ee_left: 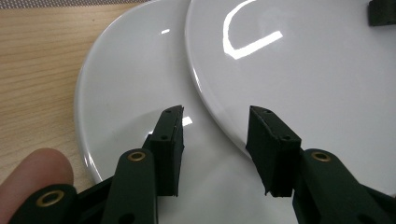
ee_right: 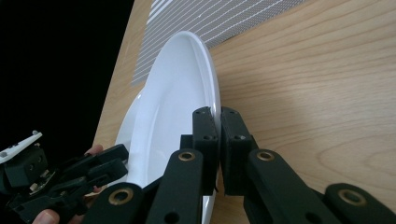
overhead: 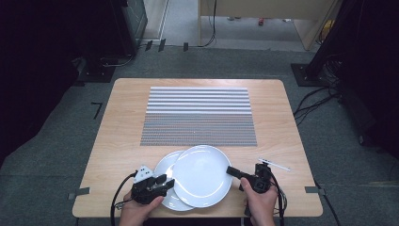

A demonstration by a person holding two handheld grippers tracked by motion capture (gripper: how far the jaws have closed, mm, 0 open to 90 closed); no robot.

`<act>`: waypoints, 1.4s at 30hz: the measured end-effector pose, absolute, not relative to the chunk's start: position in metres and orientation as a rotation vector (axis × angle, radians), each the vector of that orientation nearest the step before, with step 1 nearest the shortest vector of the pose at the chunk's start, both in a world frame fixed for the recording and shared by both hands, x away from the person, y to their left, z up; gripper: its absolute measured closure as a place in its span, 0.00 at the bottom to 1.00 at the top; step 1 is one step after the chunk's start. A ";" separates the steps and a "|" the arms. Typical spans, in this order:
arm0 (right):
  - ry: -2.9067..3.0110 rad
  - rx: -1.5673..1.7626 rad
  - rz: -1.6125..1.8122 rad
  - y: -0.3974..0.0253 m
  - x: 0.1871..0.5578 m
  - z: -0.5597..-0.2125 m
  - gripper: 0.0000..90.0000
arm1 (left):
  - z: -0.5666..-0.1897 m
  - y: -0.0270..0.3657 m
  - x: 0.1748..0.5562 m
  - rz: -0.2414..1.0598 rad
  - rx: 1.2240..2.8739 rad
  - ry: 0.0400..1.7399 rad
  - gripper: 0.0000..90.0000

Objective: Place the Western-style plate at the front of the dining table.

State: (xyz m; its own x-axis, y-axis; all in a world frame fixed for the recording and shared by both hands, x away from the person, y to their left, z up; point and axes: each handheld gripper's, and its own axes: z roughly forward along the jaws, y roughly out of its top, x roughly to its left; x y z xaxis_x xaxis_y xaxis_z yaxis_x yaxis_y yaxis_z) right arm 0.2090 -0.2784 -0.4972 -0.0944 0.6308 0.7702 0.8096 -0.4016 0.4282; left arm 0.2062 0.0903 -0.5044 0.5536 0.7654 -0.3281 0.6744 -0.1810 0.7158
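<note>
Top plate overlaps lower plate; right claw clamps rim.

White plates, black grippers, pale wood desk.

The upper plate and the lower plate are both glossy white. The left gripper and the right gripper are black, with brass-coloured rivets. The desk is light wood, and the mat has grey and white stripes.

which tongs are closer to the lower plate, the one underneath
Left. The left tongs hang open right over the lower plate; the right tongs pinch the upper plate at its far rim.
</note>
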 end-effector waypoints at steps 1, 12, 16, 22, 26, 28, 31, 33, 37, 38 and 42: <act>-1.604 -1.985 -1.507 -0.280 0.209 -0.497 0.97 | -0.504 0.090 0.207 0.122 1.906 1.173 0.62; -1.518 -1.989 -1.494 -0.287 0.216 -0.513 0.97 | -0.503 0.080 0.212 0.015 1.890 1.179 0.59; -1.471 -1.980 -1.503 -0.289 0.217 -0.519 0.97 | -0.503 0.075 0.215 -0.031 1.884 1.184 0.58; -1.465 -1.979 -1.506 -0.290 0.216 -0.518 0.97 | -0.503 0.071 0.219 -0.055 1.881 1.196 0.63; -1.494 -1.966 -1.536 -0.290 0.216 -0.512 0.98 | -0.502 0.074 0.222 -0.100 1.862 1.205 0.69; -1.514 -1.968 -1.551 -0.289 0.216 -0.508 0.98 | -0.500 0.075 0.222 -0.110 1.842 1.211 0.69; -1.512 -1.961 -1.573 -0.288 0.219 -0.502 0.98 | -0.495 0.078 0.224 -0.122 1.801 1.213 0.71; -1.511 -1.950 -1.592 -0.289 0.221 -0.497 0.98 | -0.489 0.079 0.226 -0.126 1.781 1.207 0.73; -1.516 -1.943 -1.627 -0.290 0.227 -0.488 0.98 | -0.482 0.078 0.231 -0.130 1.761 1.199 0.74; -1.518 -1.944 -1.633 -0.290 0.228 -0.485 0.98 | -0.480 0.078 0.233 -0.134 1.756 1.198 0.74; -1.542 -1.939 -1.661 -0.291 0.237 -0.477 0.98 | -0.474 0.078 0.240 -0.129 1.749 1.190 0.74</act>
